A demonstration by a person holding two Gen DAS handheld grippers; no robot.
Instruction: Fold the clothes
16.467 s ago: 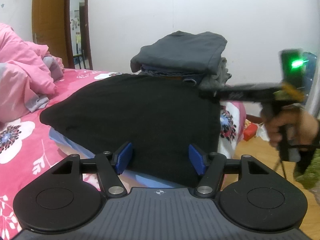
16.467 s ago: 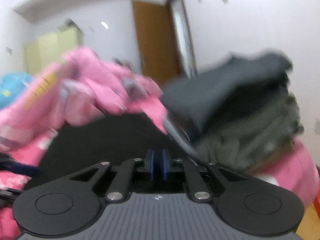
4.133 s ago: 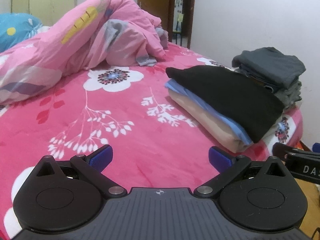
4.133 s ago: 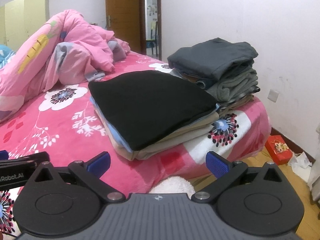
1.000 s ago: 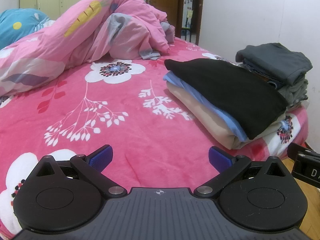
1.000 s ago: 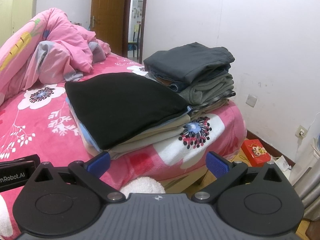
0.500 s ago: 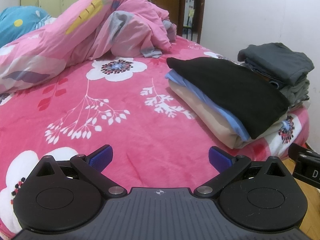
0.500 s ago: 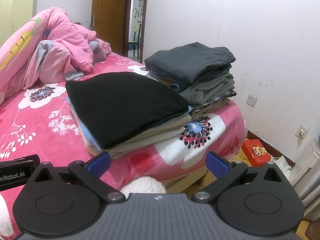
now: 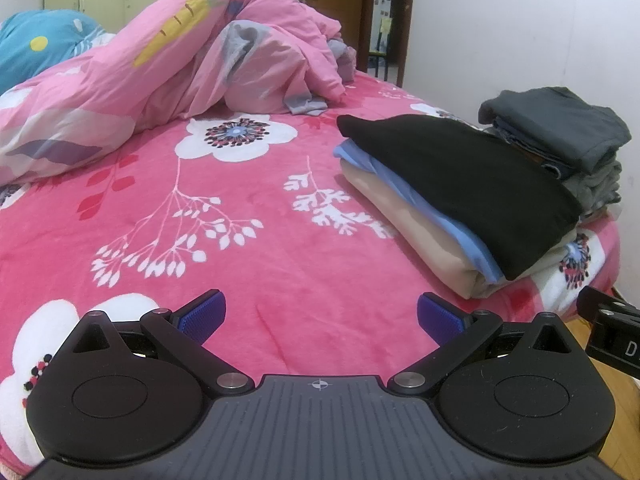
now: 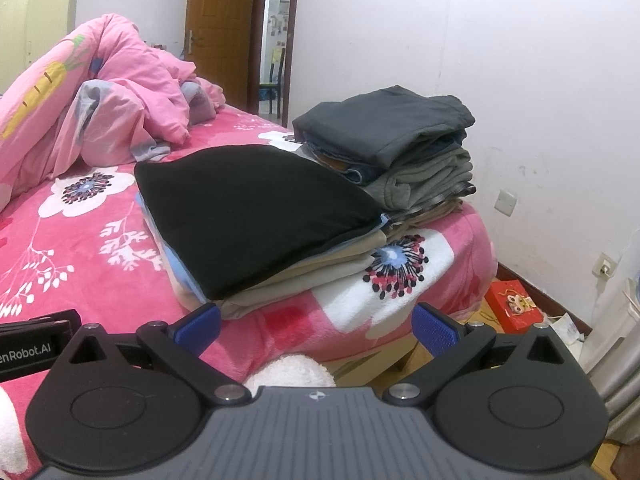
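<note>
Hovering above the bed point(image 9: 280, 240), left tool point(image 9: 318, 316) spread wide, empty, right tool point(image 10: 316, 326) likewise, short of the black folded garment point(image 10: 256, 208)

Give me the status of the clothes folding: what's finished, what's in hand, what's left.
Done: a black garment lies folded flat on top of a blue and beige stack, beside a taller pile of folded grey clothes at the bed's corner. In hand: nothing; the left gripper and right gripper are both open and empty, clear of the stacks. Left: no loose garment shows; only the rumpled pink duvet remains unfolded.
</note>
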